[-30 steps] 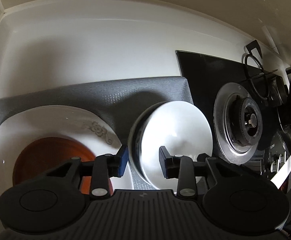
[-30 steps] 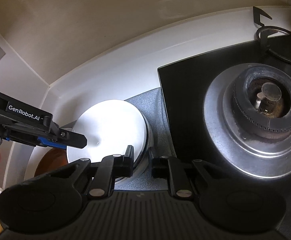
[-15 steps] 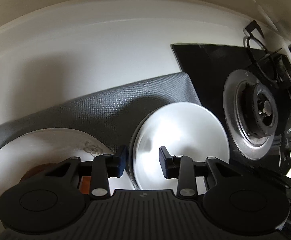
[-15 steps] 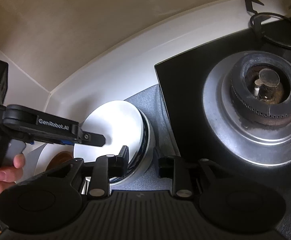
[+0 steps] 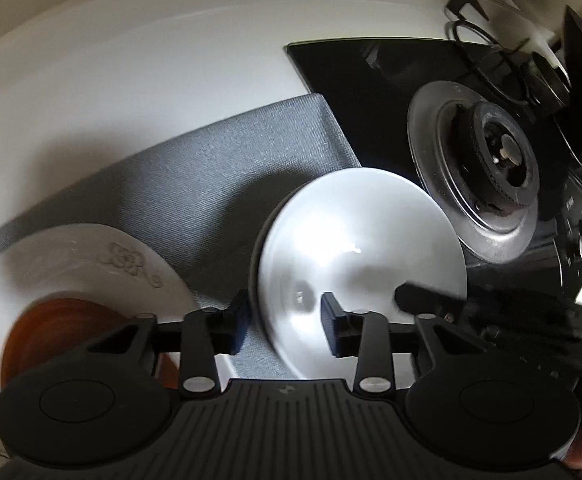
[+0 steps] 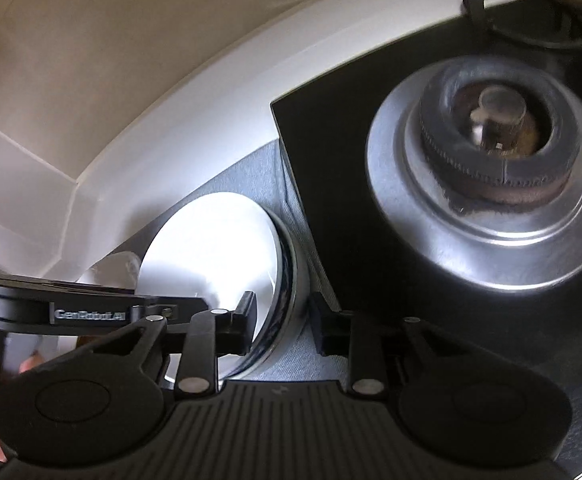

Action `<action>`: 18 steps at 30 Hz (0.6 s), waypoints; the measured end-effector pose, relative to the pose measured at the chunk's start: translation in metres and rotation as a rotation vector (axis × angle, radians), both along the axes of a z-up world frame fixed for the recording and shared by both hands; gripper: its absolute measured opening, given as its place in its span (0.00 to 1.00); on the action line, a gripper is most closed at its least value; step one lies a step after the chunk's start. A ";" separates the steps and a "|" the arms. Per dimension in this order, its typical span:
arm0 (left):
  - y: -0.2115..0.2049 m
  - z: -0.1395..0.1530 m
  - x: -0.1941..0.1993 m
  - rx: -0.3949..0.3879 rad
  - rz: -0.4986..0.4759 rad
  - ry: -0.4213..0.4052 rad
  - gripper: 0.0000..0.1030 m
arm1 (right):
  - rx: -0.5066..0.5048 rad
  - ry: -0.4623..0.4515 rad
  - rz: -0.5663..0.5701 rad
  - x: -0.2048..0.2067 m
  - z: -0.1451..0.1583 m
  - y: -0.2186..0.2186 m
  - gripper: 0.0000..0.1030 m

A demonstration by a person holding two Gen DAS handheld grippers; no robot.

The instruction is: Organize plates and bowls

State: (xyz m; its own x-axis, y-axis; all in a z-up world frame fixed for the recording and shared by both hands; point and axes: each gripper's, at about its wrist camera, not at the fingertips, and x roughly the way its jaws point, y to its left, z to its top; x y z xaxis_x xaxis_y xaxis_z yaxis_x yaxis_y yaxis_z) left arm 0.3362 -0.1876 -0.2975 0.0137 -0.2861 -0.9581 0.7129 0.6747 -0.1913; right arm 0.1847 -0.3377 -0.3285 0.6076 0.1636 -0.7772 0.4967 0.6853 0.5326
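Left wrist view, far left: large white plate [image 5: 91,264] on grey mat [image 5: 219,168], embossed flower on its rim, a brown dish [image 5: 63,336] inside it; both cut off by the gripper body and motion-blurred. Centre: white bowl [image 5: 363,240] on the mat, its near edge hidden behind the fingers. Left gripper [image 5: 285,320] jaws apart, straddling the bowl's left rim; contact not discernible. Right: gas burner [image 5: 487,172] on black hob; beyond it dark shapes too distorted to identify.

Right wrist view: left gripper arm crosses lower left. White bowl [image 6: 211,256] shows a dark band on its wall. Right gripper [image 6: 283,324] jaws apart either side of the bowl's right rim; grip uncertain. Burner [image 6: 491,152] blurred. White desk [image 6: 195,128] behind.
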 end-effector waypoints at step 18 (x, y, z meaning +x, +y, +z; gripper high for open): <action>0.019 0.025 -0.019 -0.001 0.054 0.011 0.33 | -0.074 -0.033 -0.050 -0.016 0.027 0.022 0.26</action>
